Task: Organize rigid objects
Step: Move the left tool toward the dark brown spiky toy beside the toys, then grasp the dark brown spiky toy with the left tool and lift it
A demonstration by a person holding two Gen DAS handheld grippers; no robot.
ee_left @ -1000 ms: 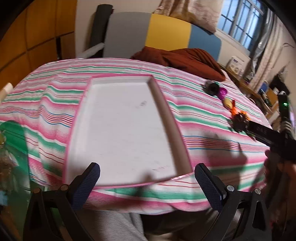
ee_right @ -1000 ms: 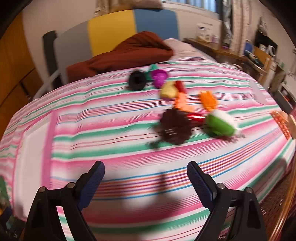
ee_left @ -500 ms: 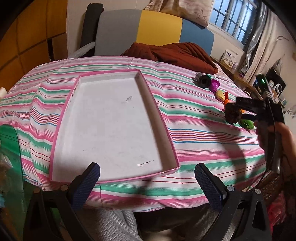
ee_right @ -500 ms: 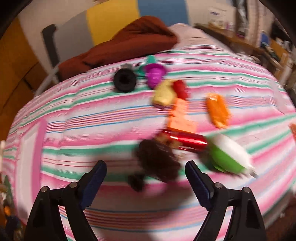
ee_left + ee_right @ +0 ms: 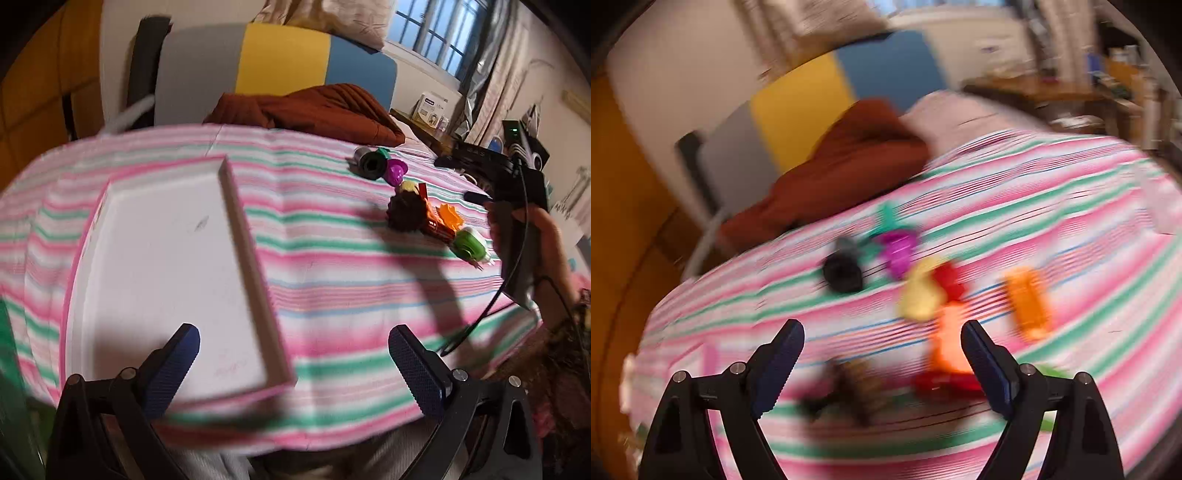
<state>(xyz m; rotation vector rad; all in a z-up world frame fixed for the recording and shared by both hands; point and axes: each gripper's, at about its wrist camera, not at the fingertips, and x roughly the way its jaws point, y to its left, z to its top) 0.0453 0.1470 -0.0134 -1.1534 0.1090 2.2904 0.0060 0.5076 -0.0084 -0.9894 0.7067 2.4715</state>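
- Right wrist view: our right gripper (image 5: 882, 354) gapes wide, empty — centre it over the dark spiky toy (image 5: 857, 384) before closing.
- Left gripper (image 5: 293, 363), equally wide and empty, waits above the tray (image 5: 243, 221).

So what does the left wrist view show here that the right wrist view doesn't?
Only the left wrist view shows the white tray with its pink rim, the window and the person's right hand holding the right tongs above the toys. Only the right wrist view, which is badly blurred, shows those tongs from behind, open over the dark brown toy and the red cylinder. Both show the striped cloth, the toy cluster including the black cylinder and purple piece, the brown blanket and the colored headboard.
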